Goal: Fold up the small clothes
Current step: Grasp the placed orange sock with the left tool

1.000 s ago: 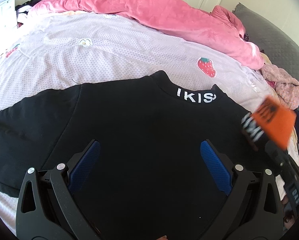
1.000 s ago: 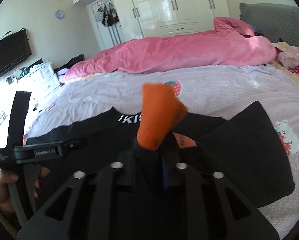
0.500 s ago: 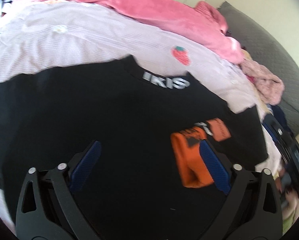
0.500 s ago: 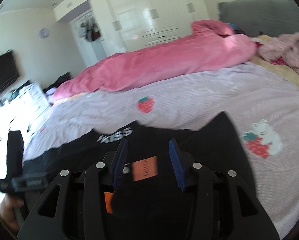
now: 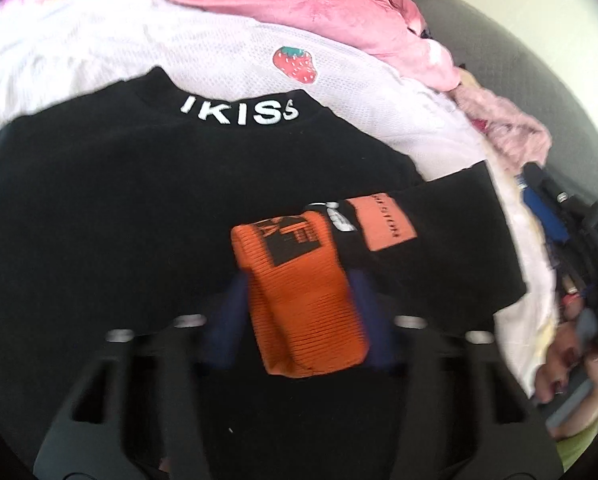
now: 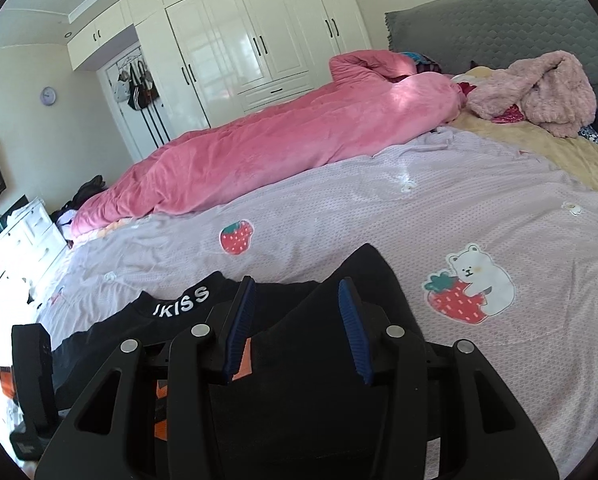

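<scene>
Jaws of the left gripper, wide a second ago, are closing around the orange cuff of the black sweatshirt, whose sleeve now lies folded across its body on the bed. Right gripper, formerly holding that cuff, stands released and empty; the next fold can follow.

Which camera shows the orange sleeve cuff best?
The left wrist view: the orange cuff fills its centre between the closing left gripper fingers. The right wrist view shows only orange slivers behind the right gripper.
</scene>
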### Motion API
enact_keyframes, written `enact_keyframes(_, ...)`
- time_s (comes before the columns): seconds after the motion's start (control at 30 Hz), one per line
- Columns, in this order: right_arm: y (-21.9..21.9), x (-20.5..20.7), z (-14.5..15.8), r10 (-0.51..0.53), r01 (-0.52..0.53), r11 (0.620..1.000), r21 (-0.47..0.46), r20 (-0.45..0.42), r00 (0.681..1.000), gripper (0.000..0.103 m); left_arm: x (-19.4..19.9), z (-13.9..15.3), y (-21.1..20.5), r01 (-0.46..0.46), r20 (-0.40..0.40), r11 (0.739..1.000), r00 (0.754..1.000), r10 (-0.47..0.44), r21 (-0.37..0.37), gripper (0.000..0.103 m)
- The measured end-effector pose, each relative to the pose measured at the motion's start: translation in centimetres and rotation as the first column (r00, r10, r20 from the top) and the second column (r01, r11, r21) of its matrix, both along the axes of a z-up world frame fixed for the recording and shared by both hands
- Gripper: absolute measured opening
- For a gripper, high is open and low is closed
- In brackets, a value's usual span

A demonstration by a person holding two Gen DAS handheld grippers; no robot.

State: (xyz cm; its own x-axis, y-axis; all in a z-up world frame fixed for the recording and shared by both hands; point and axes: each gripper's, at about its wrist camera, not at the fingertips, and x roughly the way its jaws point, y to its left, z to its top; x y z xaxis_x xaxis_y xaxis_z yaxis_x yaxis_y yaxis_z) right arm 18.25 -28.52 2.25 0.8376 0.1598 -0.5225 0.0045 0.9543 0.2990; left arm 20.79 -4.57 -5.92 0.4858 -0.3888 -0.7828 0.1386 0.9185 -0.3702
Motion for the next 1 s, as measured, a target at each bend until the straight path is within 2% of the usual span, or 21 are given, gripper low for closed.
enact_keyframes(0.03, -0.3, 0.0, 0.0, -0.008, 0.008, 1.0, 0.001, -0.001, 1.0, 0.043, 0.1, -0.2, -0.1, 0.004, -0.001, 1.0, 1.0, -0.004, -0.003, 0.017)
enact_keyframes(0.07, -0.6, 0.1, -0.1, -0.019, 0.019, 1.0, 0.004, -0.004, 1.0, 0.043, 0.2, -0.3, -0.1, 0.011, -0.002, 1.0, 1.0, -0.011, -0.014, 0.012)
enact_keyframes(0.13, -1.2, 0.2, -0.1, -0.039, 0.039, 0.999, 0.01, -0.011, 0.999, 0.043, 0.1, 0.0, 0.0, 0.019, 0.014, 1.0, 1.0, -0.019, -0.006, 0.01)
enact_keyframes(0.2, -1.8, 0.0, -0.1, -0.07, 0.07, 0.998, 0.006, -0.009, 0.998, 0.043, -0.3, 1.3, 0.3, 0.012, 0.067, 1.0, 0.998, -0.014, 0.025, 0.009)
enact_keyframes(0.3, -2.6, -0.1, 0.0, -0.1, 0.1, 0.995, -0.008, -0.002, 0.995, 0.042, -0.9, 4.0, 1.9, -0.029, 0.163, 0.998, 0.986, 0.02, 0.052, 0.009)
enact_keyframes(0.4, -3.0, 0.1, -0.2, -0.114, 0.114, 0.993, -0.014, -0.012, 0.993, 0.042, -1.3, 5.4, 4.0, -0.072, 0.201, 0.996, 0.978, 0.06, 0.051, 0.009)
enact_keyframes(0.57, -3.0, 0.1, -0.4, -0.116, 0.115, 0.993, -0.022, -0.026, 0.993, 0.042, -1.8, 5.8, 7.0, -0.114, 0.187, 0.993, 0.977, 0.105, 0.038, 0.009)
enact_keyframes(0.8, -1.8, 0.3, -0.5, -0.091, 0.089, 0.994, -0.069, -0.028, 0.995, 0.043, -2.6, 5.7, 9.0, -0.133, 0.185, 0.989, 0.975, 0.121, 0.057, 0.009)
enact_keyframes(1.0, -0.2, 0.6, -0.9, -0.022, 0.017, 0.995, -0.1, -0.049, 0.999, 0.044, -2.4, 5.5, 10.1, -0.154, 0.168, 0.986, 0.976, 0.142, 0.061, 0.009)
